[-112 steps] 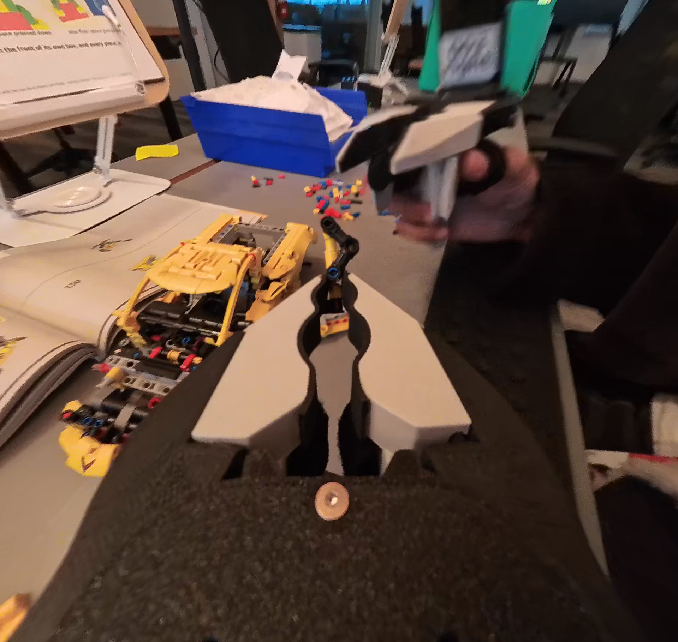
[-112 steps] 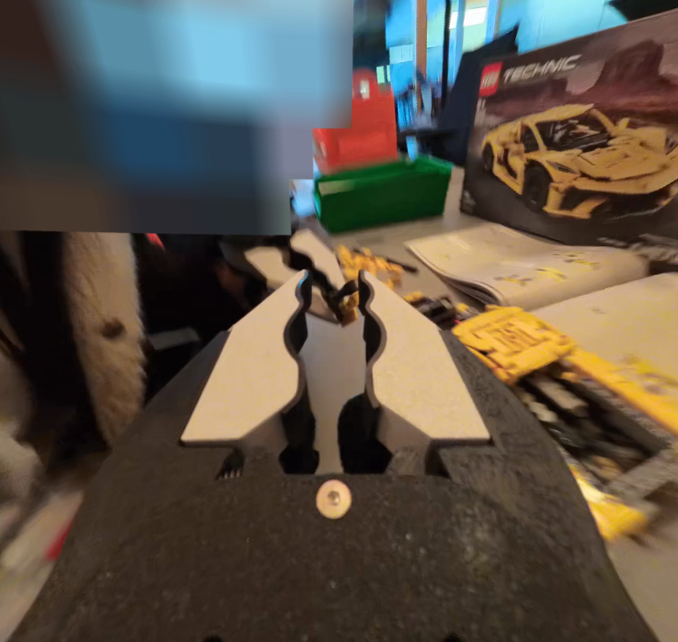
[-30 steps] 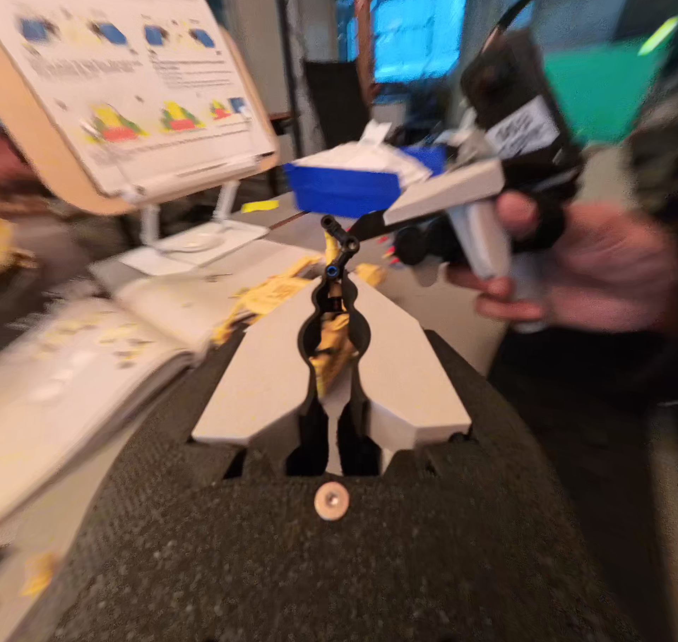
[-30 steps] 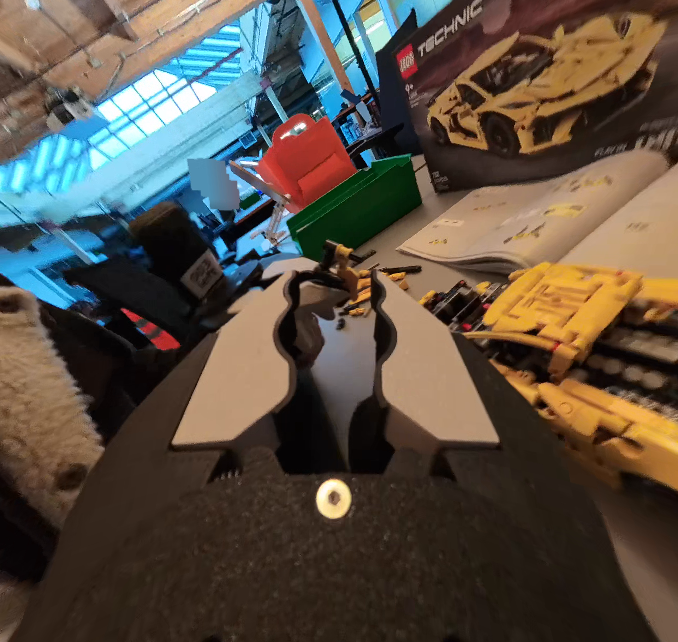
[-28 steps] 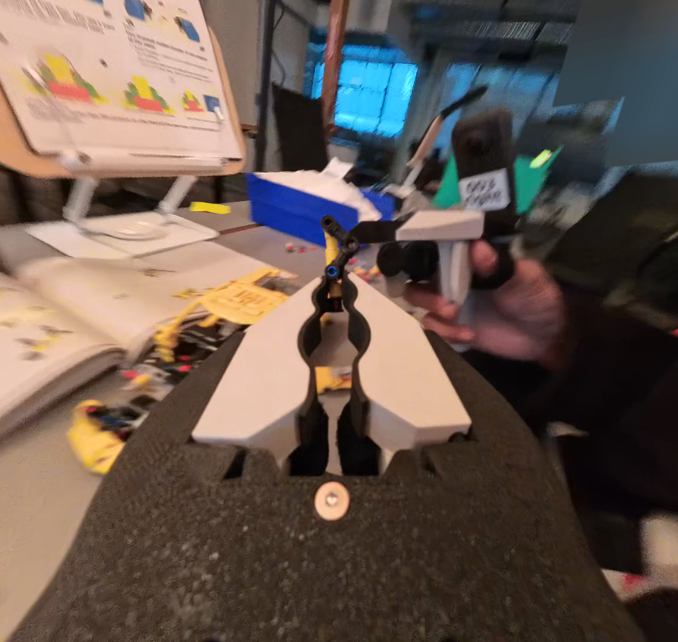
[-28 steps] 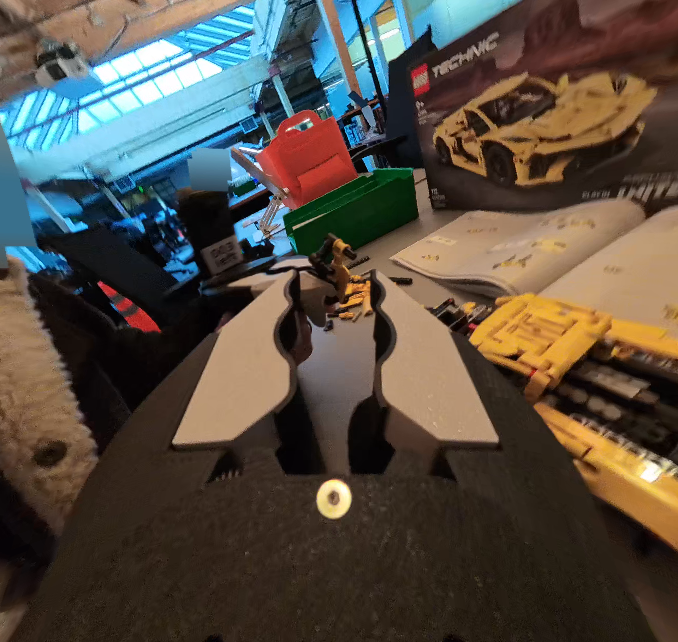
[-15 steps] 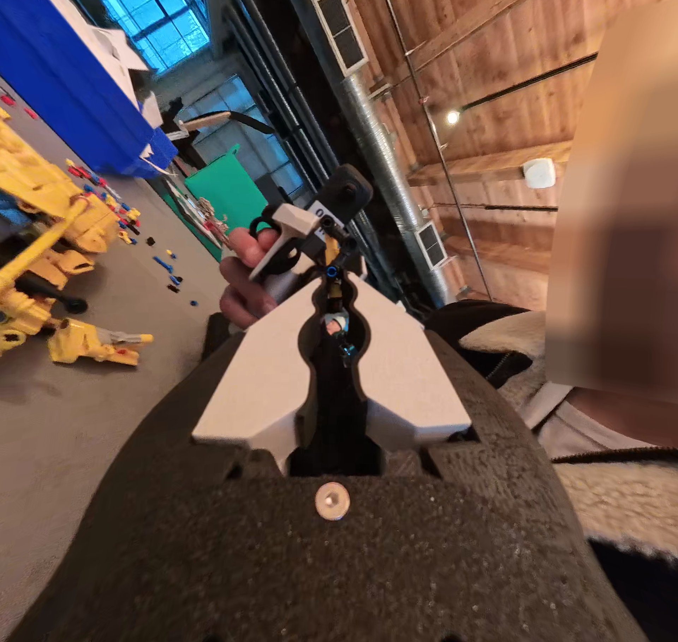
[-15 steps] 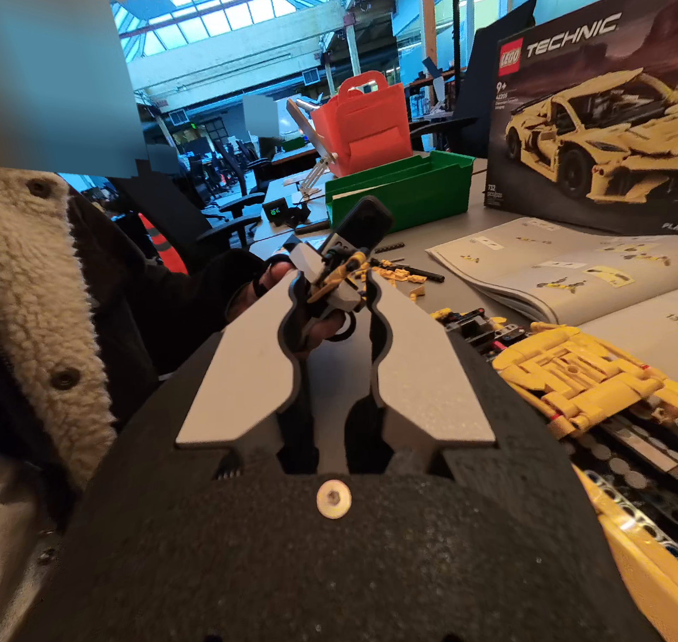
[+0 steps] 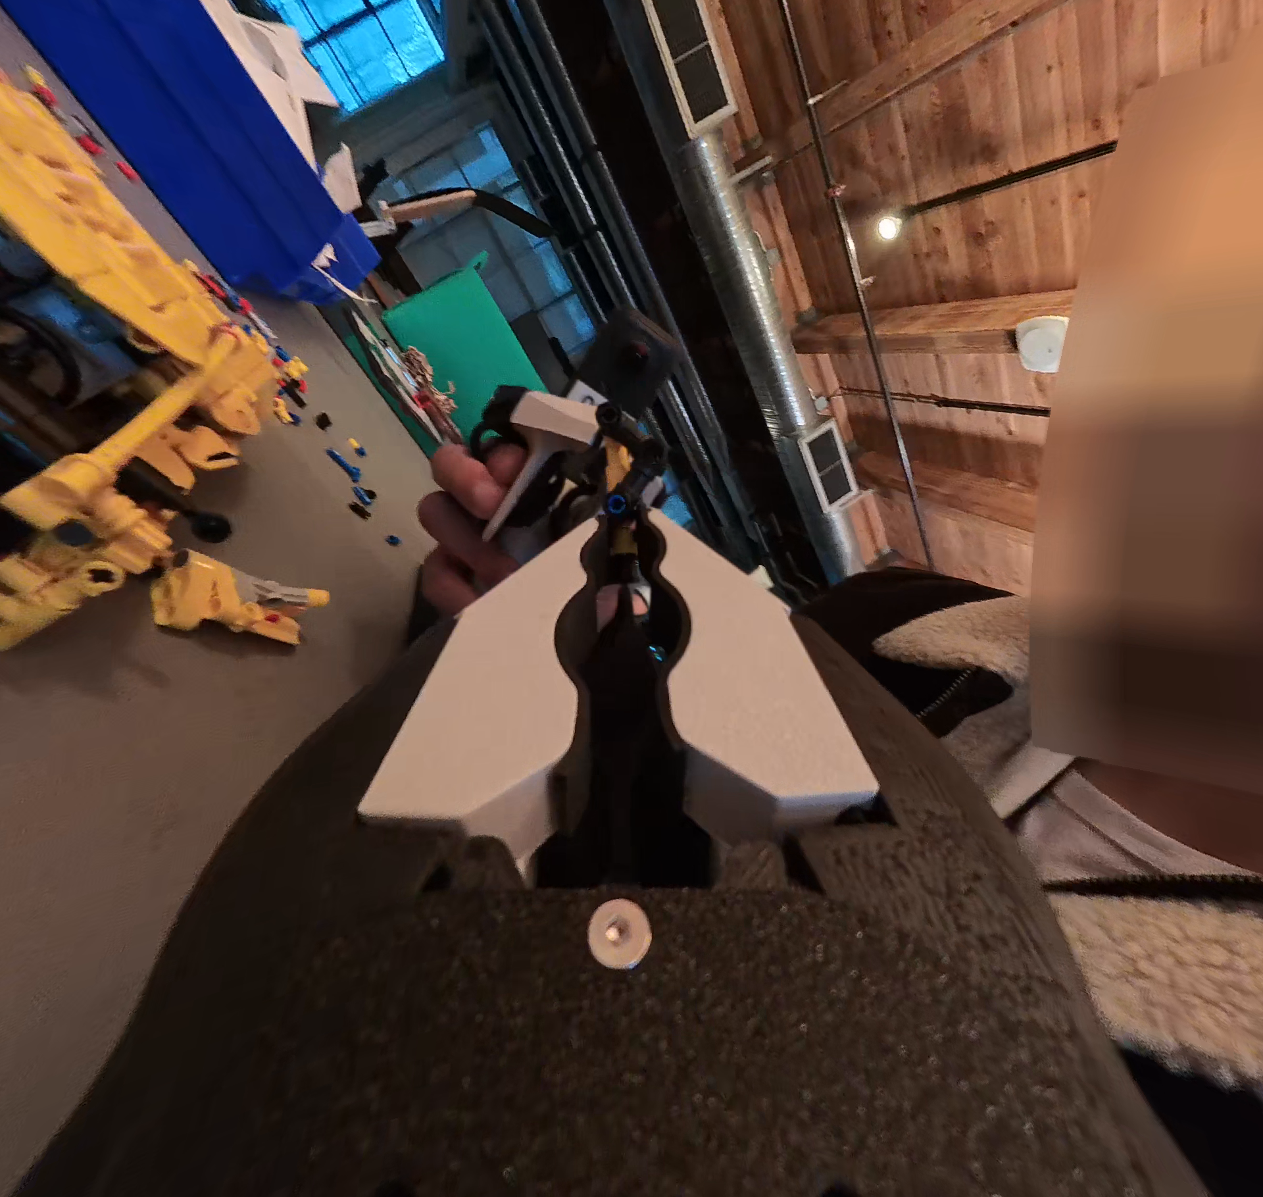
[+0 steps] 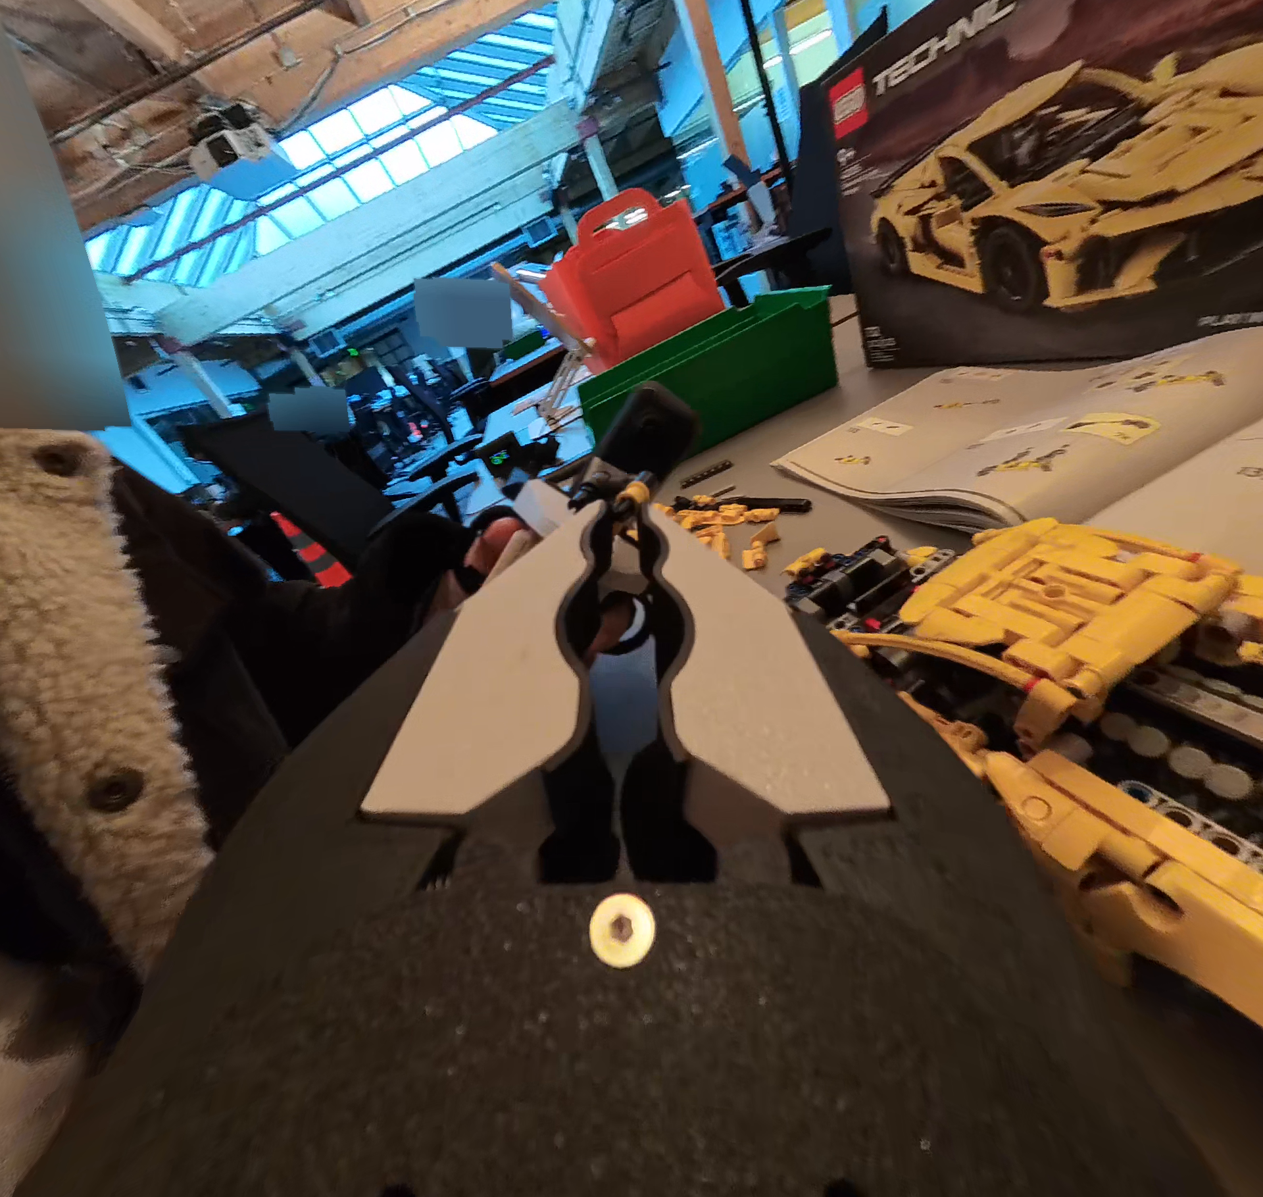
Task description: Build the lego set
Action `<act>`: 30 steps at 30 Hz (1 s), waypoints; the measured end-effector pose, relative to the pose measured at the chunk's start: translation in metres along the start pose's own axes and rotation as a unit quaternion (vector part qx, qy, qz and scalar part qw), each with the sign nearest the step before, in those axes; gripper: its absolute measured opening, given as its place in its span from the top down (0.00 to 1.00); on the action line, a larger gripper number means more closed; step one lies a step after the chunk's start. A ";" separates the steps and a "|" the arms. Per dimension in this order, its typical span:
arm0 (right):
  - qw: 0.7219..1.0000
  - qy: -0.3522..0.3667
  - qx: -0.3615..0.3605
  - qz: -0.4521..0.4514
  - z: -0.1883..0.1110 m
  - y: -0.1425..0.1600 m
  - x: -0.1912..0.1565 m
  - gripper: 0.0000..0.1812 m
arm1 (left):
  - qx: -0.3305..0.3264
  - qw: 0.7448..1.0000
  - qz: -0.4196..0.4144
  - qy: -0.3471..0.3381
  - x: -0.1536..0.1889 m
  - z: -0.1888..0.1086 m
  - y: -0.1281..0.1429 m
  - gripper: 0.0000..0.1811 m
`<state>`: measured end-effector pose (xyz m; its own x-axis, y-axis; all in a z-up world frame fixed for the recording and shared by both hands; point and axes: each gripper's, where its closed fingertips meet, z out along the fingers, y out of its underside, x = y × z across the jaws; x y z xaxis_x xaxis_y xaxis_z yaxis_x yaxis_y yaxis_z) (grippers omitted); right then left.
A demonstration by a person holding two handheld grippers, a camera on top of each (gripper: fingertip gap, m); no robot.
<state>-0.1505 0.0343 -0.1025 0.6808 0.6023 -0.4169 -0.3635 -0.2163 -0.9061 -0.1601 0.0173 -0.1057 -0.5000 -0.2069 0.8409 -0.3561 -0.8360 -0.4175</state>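
Observation:
My left gripper is shut on a small black and yellow lego piece with a blue pin, held up in the air and tilted. My right gripper meets it from the other side and is shut on the same piece. Each gripper shows in the other's view, tip to tip: the right one and the left one. The half-built yellow lego car lies on the grey table to the right; it also shows at the left of the left wrist view.
A loose yellow sub-assembly and small scattered parts lie by the car. A blue bin, a green bin, the set's box, an open instruction booklet and loose yellow pieces are on the table. The person's body is close behind both grippers. Only a small space, under 4 cm, lies between the two pairs of fingers.
The right gripper was open half a second ago; it has moved in and shut on the piece that the left gripper holds. Both grippers rose and tilted away from the table.

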 end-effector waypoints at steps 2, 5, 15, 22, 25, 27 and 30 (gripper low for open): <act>1.000 0.030 0.001 -0.011 0.000 0.001 0.006 0.97 | 0.008 0.999 0.027 -0.029 -0.006 -0.001 -0.004 0.96; 0.997 0.077 0.019 -0.008 -0.005 -0.002 0.018 0.97 | 0.013 0.987 0.123 -0.103 -0.016 -0.002 -0.009 0.89; 0.989 0.046 0.058 0.129 -0.009 -0.002 0.027 0.97 | -0.051 0.780 0.536 -0.320 -0.033 0.013 -0.012 0.82; 0.982 0.016 0.074 0.174 -0.011 -0.002 0.027 0.97 | -0.051 0.750 0.568 -0.336 -0.034 0.012 -0.018 0.86; 0.979 0.000 0.050 0.197 -0.006 0.007 0.025 0.98 | -0.035 0.743 0.583 -0.327 -0.025 0.012 -0.022 0.86; 0.980 -0.006 0.049 0.194 -0.005 0.007 0.022 0.98 | -0.027 0.755 0.575 -0.313 -0.020 0.011 -0.023 0.86; 0.984 0.015 0.052 0.170 -0.008 0.004 0.025 0.98 | -0.043 0.772 0.551 -0.312 -0.026 0.010 -0.019 0.90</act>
<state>-0.1300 0.0422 -0.1175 0.5256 0.4853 -0.6987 -0.6363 -0.3208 -0.7016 -0.1325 0.0339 -0.1161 -0.0675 -0.9964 -0.0510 -0.0498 0.0544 -0.9973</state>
